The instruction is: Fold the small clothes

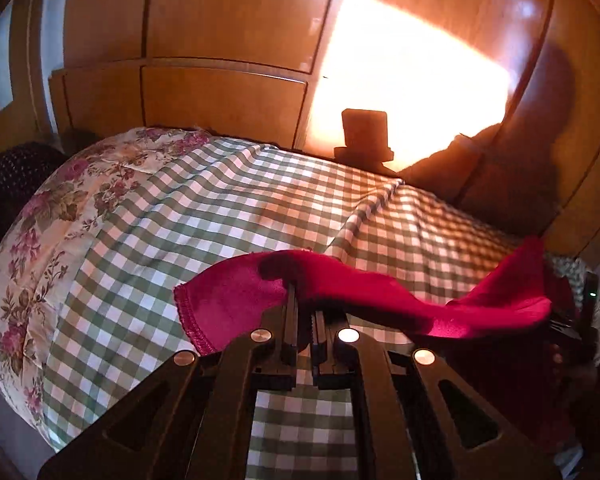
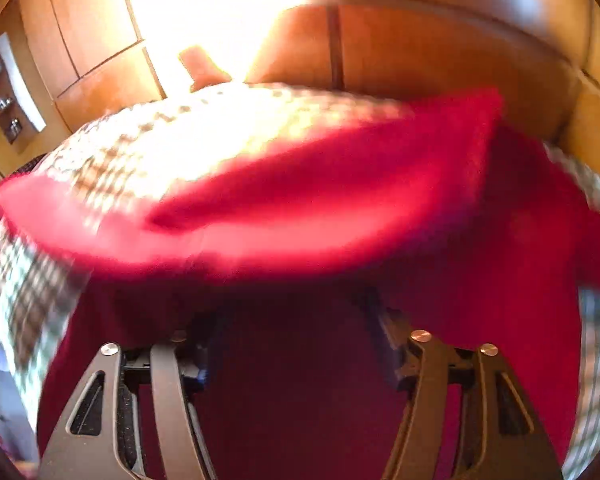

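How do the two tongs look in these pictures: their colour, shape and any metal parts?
Both the left tongs and the right tongs are dark, almost black, built from flat bars with triangular cut-outs, joined by round silver rivets. Their fingers are narrow and black. No cables or sleeves are visible.

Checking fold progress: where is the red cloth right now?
Left wrist view: the red cloth hangs over the checked bedspread, pinched in the left gripper, trailing right.
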`<action>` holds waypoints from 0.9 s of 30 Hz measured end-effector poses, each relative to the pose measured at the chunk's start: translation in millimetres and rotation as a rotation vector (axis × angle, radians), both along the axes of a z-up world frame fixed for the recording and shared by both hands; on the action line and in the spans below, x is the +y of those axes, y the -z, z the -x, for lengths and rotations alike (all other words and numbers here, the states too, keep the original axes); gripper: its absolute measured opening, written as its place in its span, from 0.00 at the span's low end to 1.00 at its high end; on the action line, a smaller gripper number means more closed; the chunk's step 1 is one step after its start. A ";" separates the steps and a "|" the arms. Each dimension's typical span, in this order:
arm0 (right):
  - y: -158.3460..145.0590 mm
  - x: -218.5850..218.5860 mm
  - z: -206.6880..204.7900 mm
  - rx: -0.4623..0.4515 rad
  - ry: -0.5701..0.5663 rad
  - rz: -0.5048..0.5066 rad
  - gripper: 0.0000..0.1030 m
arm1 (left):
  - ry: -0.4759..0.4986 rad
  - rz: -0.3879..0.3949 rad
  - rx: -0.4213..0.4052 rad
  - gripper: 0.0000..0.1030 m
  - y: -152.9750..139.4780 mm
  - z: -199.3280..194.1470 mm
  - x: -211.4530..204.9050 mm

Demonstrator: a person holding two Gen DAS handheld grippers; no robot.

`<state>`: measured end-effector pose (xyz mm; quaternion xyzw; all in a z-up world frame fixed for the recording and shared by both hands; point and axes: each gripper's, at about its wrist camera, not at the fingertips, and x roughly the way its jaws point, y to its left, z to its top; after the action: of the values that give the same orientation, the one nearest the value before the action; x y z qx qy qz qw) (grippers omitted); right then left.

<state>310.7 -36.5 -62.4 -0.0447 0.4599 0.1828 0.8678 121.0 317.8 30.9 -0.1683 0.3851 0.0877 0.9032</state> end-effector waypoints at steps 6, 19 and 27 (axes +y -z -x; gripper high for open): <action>-45.0 32.6 -77.9 -0.167 0.157 -0.071 0.57 | -0.200 0.193 0.106 0.04 0.7 -3.4 64.3; 8.4 0.0 39.0 -0.027 0.073 -0.031 0.74 | -0.507 0.291 0.167 0.74 98.6 15.3 137.4; 11.2 36.0 95.5 0.026 -0.057 -0.077 0.75 | -0.486 0.304 0.121 0.85 123.3 11.1 125.9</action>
<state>215.2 -0.5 -73.6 -0.0220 0.4622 0.2255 0.8573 110.0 443.7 -92.4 -0.3835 0.3952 0.2525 0.7956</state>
